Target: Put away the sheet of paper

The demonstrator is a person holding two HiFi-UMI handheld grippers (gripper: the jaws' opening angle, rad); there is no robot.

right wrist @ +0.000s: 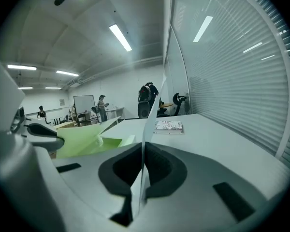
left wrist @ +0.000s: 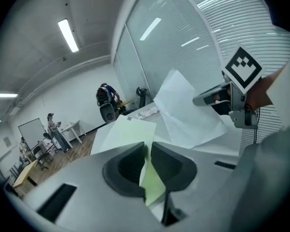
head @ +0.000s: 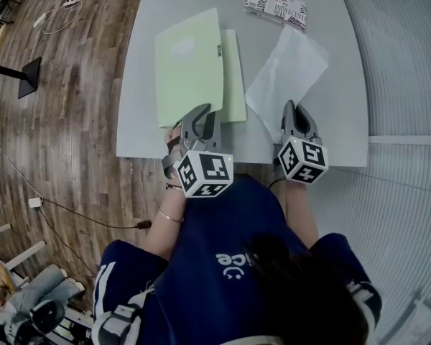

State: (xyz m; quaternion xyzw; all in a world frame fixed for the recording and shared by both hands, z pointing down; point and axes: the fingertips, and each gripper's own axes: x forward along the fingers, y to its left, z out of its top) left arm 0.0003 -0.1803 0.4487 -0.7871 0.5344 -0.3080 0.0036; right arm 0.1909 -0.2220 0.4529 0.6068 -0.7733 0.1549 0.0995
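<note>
A pale green folder [head: 190,67] lies on the grey table [head: 330,42], its lower leaf showing to the right of the cover. My left gripper [head: 201,113] is at the folder's near edge. In the left gripper view its pads [left wrist: 148,149] are shut on the green cover [left wrist: 128,132]. A white sheet of paper [head: 287,70] stretches from the table's middle to the near edge. My right gripper [head: 294,113] is shut on its near corner, and the sheet [right wrist: 150,120] stands edge-on between those jaws [right wrist: 144,151].
A printed booklet [head: 276,6] lies at the table's far side. Window blinds run along the right. Left of the table is wood floor with cables and a black stand base [head: 29,76]. People and desks show far off in the room.
</note>
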